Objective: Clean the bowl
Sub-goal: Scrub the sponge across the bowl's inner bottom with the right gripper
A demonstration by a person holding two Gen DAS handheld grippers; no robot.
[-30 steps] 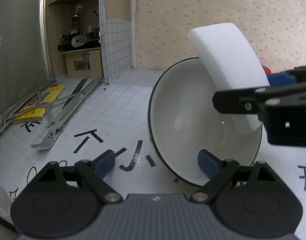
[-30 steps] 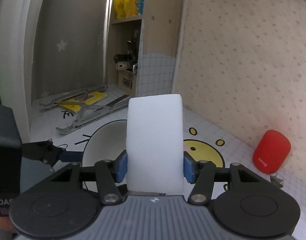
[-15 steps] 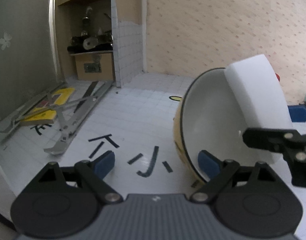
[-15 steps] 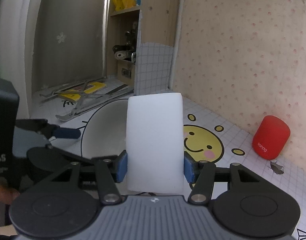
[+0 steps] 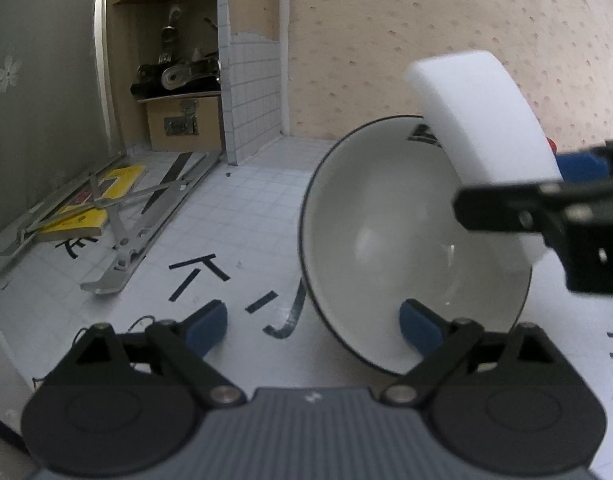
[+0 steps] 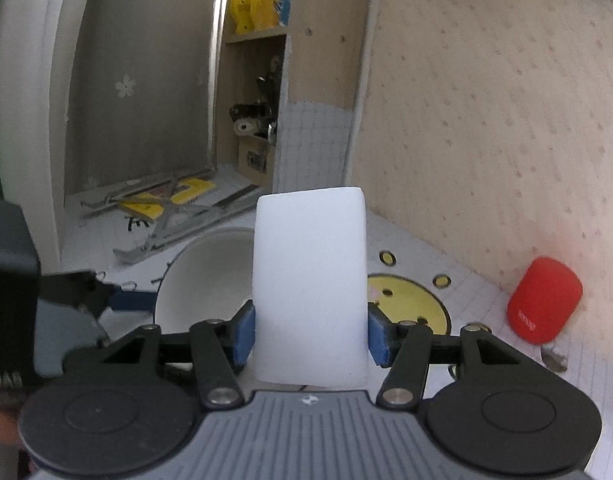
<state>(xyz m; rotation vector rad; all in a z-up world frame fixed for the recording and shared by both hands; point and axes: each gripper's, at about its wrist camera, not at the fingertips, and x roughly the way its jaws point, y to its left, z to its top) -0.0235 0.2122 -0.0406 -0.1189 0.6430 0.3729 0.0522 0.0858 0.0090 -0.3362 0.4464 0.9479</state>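
We see soft, even indoor light in both views, no hard shadows. Small glints on bowl (image 5: 394,240) inner wall. White sponge (image 6: 310,284) nearly blown out, little surface detail. Strong fisheye bending, dark corners. We note slight overall softness; red speaker (image 6: 544,300) casts pink glow on wall behind.

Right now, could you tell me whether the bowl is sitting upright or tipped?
Tipped. The bowl stands on its edge, its opening facing sideways toward the sponge.
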